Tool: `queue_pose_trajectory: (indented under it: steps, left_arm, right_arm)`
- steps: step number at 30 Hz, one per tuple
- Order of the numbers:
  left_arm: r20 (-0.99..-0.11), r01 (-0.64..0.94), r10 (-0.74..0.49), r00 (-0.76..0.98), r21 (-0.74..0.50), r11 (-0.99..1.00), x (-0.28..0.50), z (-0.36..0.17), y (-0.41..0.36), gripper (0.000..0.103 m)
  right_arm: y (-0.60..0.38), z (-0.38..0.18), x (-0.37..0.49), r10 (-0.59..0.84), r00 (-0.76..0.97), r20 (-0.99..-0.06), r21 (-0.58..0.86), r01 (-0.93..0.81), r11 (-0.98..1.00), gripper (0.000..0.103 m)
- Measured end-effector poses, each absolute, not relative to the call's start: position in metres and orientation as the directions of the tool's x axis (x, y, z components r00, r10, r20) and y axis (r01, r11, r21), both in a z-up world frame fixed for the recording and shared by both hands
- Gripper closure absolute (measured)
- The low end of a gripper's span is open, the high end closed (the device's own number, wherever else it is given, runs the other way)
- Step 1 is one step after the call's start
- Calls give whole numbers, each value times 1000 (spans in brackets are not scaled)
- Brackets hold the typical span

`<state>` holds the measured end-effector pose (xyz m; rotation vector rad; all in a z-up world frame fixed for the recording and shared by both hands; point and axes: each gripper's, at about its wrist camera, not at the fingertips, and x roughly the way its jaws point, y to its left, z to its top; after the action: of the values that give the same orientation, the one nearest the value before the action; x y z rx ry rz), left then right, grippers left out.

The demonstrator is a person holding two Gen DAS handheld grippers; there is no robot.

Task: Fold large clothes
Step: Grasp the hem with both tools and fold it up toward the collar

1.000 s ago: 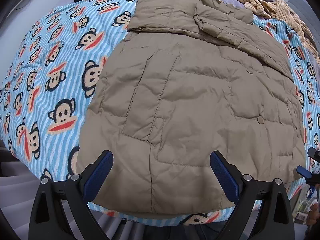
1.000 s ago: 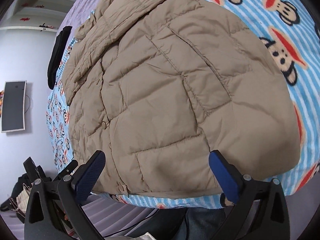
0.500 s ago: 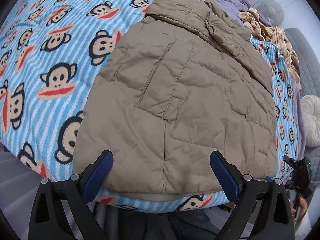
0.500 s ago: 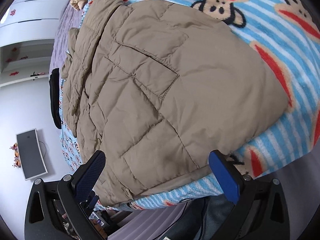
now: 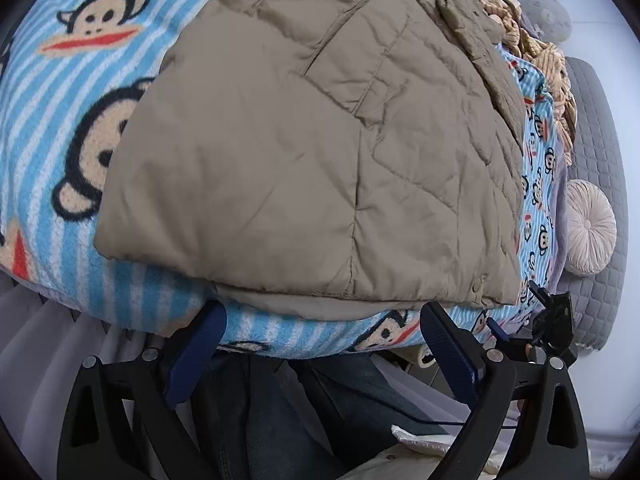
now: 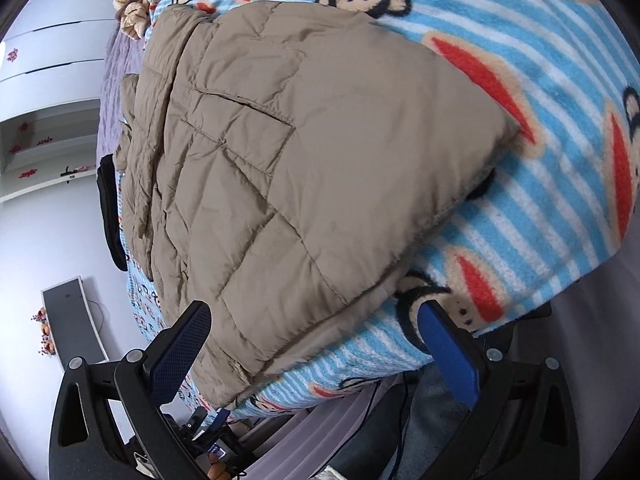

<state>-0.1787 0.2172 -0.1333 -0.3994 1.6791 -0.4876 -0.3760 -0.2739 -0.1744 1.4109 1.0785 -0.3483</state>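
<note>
A tan quilted puffer jacket (image 5: 320, 140) lies flat on a blue striped monkey-print blanket (image 5: 80, 100), its hem at the near edge of the bed. My left gripper (image 5: 322, 314) is open, level with the bed edge just under the hem, with nothing between its blue pads (image 5: 196, 352). In the right wrist view the same jacket (image 6: 300, 160) fills the middle on the blanket (image 6: 560, 160). My right gripper (image 6: 314, 312) is open and its fingers straddle the hem near the jacket's corner, without closing on it. The collar end lies far off.
A beige knitted cloth (image 5: 536, 48), a round cushion (image 5: 590, 232) and a grey quilted seat (image 5: 600, 140) lie beyond the jacket. A person's jeans (image 5: 280, 420) stand against the bed edge. A black garment (image 6: 110, 220), a screen (image 6: 74, 320) and white shelves (image 6: 40, 120) are to the left.
Both grippers have dropped from above the jacket to its hem at the bed edge, each turning outward. Both stay open and the jacket has not moved.
</note>
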Motion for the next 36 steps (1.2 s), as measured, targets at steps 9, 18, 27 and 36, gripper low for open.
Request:
queue_pose_trajectory:
  steps: [9, 18, 27, 36]
  left_arm:
    - [-803, -4, -591, -78, -592, 806, -160, -132, 191, 5]
    - [-827, 26, -559, -56, -561, 827, -147, -126, 181, 90]
    - [-809, 130, -582, 83, -570, 811, -120, -61, 176, 90]
    - [-758, 221, -597, 263, -555, 802, -70, 17, 153, 90]
  right_arm:
    - [-278, -189, -367, 385, 581, -717, 665, 736, 126, 0]
    - [-279, -202, -366, 390, 616, -685, 674, 738, 18, 40]
    - [-282, -171, -356, 370, 633, -680, 707, 700, 103, 94]
    - [-305, -86, -293, 336, 678, -654, 756, 570, 321, 95]
